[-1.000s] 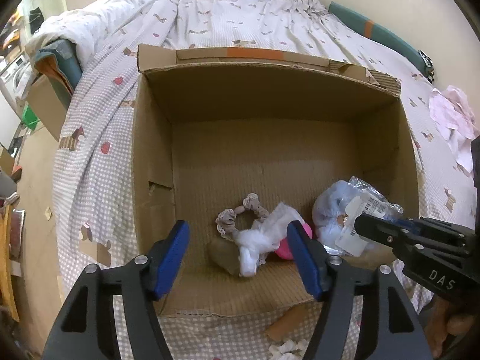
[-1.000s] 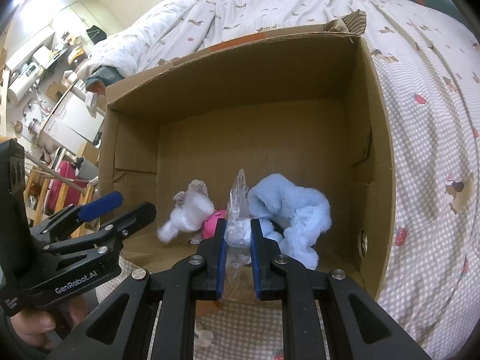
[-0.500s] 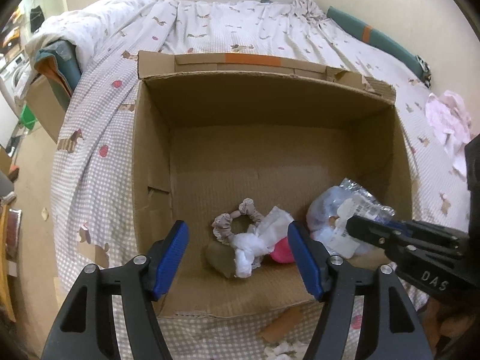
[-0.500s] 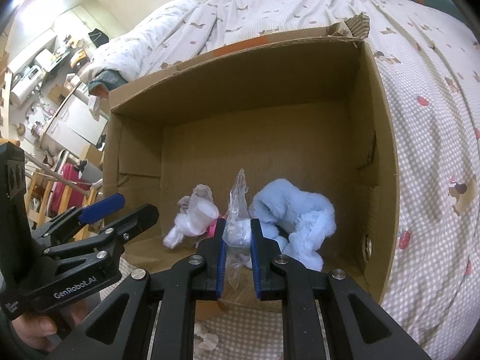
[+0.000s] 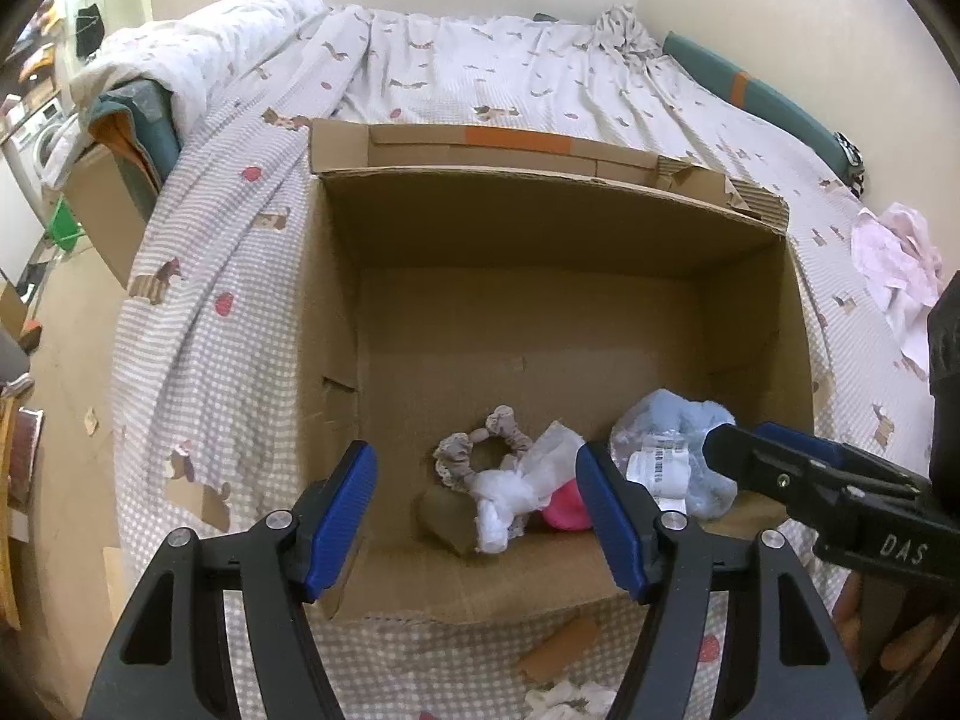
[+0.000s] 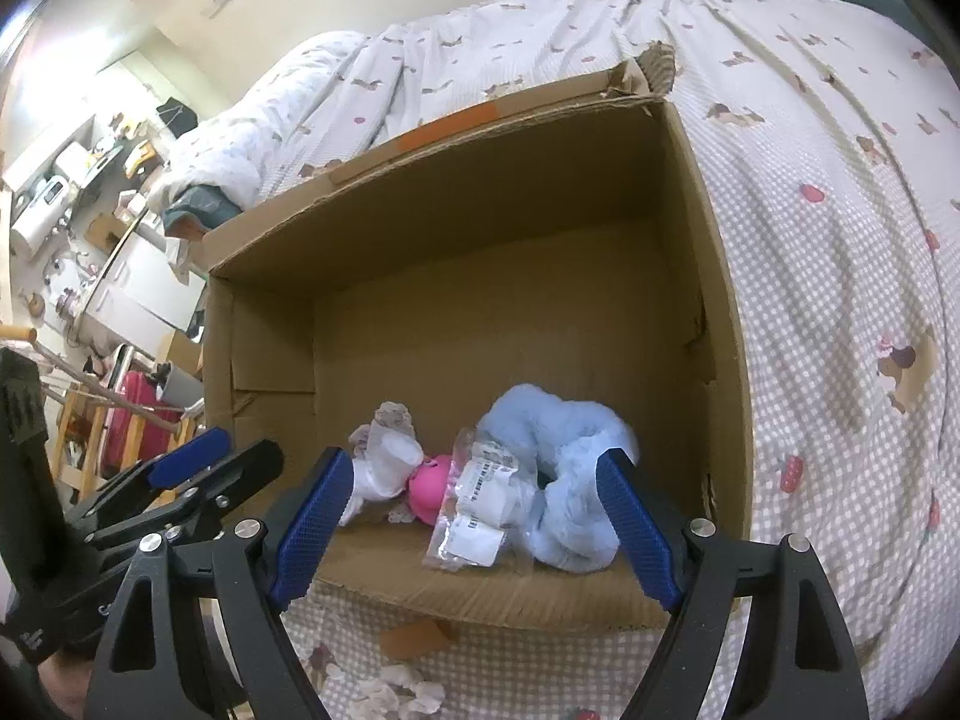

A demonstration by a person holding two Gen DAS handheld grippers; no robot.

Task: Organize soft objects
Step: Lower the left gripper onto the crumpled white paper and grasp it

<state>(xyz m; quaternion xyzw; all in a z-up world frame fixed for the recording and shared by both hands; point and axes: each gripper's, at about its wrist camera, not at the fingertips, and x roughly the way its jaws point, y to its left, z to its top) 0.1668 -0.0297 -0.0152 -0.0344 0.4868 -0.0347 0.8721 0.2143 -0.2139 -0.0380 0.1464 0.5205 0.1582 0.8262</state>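
Observation:
An open cardboard box (image 5: 336, 324) (image 6: 720, 276) stands on the bed. On its floor near the front lie a fluffy blue item in a clear labelled bag (image 5: 678, 456) (image 6: 564, 480), a pink object (image 5: 567, 507) (image 6: 429, 483), a white item in plastic (image 5: 516, 489) (image 6: 387, 468) and a beige scrunchie (image 5: 474, 450). My left gripper (image 5: 477, 519) is open and empty above the box's front edge. My right gripper (image 6: 474, 531) is open and empty, just in front of the blue bag; it shows at the right in the left wrist view.
The bed is covered by a checked sheet with small prints (image 5: 198, 300) (image 6: 840, 276). A pink cloth (image 5: 900, 264) lies right of the box. White scraps (image 6: 396, 690) lie on the sheet in front of the box. Furniture and clutter stand off the bed to the left (image 6: 90, 180).
My right gripper has opened and let go of the clear bag with the blue item, which now lies on the box floor. Both grippers have drawn back slightly.

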